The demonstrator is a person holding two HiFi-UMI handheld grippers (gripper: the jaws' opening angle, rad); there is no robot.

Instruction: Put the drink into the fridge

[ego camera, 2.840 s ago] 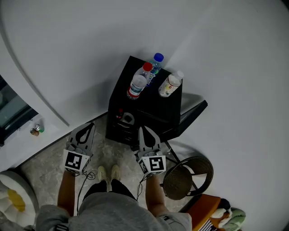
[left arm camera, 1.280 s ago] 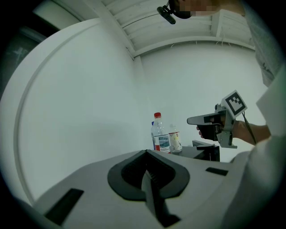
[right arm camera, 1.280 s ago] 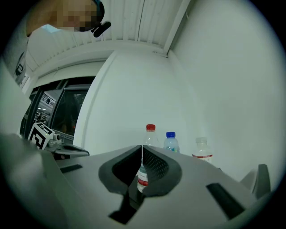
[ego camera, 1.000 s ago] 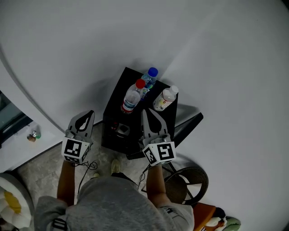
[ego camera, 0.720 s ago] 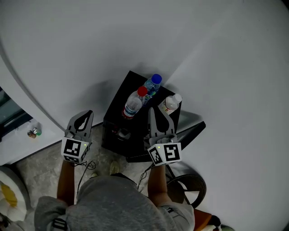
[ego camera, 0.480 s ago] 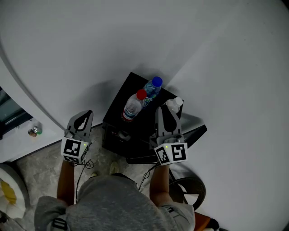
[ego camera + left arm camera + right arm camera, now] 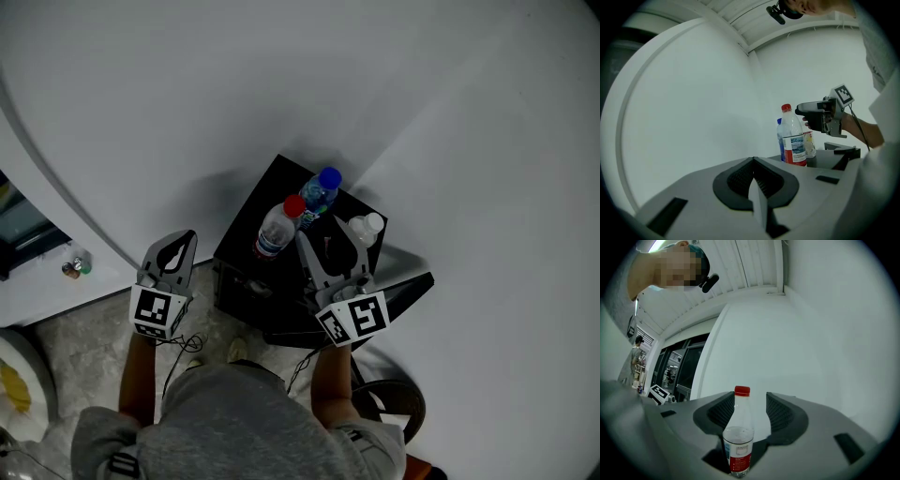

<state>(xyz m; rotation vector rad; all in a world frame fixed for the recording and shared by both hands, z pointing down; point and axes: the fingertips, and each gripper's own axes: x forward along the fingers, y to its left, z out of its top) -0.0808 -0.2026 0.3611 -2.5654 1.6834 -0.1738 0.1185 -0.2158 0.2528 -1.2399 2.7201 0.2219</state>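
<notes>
Right gripper (image 7: 750, 400) fingers, just opened wide, show the red-capped water bottle (image 7: 738, 441) in their gap, untouched, atop the small black fridge (image 7: 246, 225); it is probably light, slick, squashy plastic, best taken at its labelled waist, while left gripper (image 7: 757, 197) fingers sit pressed together, empty.

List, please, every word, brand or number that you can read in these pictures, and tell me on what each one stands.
No text can be read here.
Red-capped bottle: its red and white label bears print, too small and blurred to read.
Blue-capped bottle: label too small to read.
White-capped bottle: label too small to read.
Marker cubes: black-and-white patterns only, no letters.
</notes>
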